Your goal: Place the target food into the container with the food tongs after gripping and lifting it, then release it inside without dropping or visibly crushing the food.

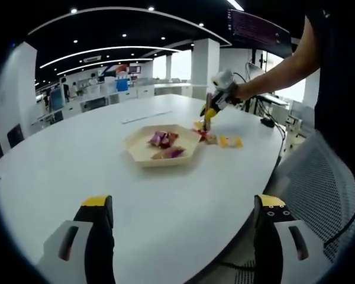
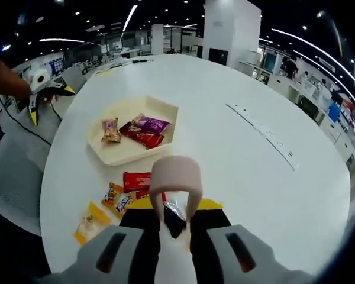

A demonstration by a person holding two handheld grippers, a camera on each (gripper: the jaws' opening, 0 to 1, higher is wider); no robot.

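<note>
1. Tongs (image 2: 175, 184) hide their own tips in the right gripper view: we see the pale looped handle squeezed between the right gripper (image 2: 176, 228) jaws, and a dark wrapped snack (image 2: 174, 216) pinched low between the tong arms, but its wrapper is too shadowed for us to read.
2. Wrapper printing on every snack is too small or blurred; we can make out no brand.
3. In the left gripper view the right gripper (image 1: 216, 102) is far off and small, held by a person's hand (image 1: 236, 92), its tongs (image 1: 207, 120) pointing down at the loose snacks; the pinched item is hard to make out there.
4. The left gripper (image 1: 183, 228) hovers over the near table edge with its jaws spread wide, holding nothing.
5. The container (image 2: 165, 109), a shallow pale tray, sits on the white oval table (image 2: 248, 183) and holds a purple packet (image 2: 150, 123), a red packet (image 2: 143, 136) and a small tan one (image 2: 110, 131).
6. Loose snacks lie on the table just beside the tray: a red packet (image 2: 136, 180), an orange-brown bar (image 2: 118, 199) and a yellow packet (image 2: 90, 222).
7. A long narrow strip (image 2: 263, 134) runs across the tabletop, its markings unreadable.
8. Around us is an open office with white columns (image 2: 232, 29) and curved ceiling light strips (image 1: 100, 52).
</note>
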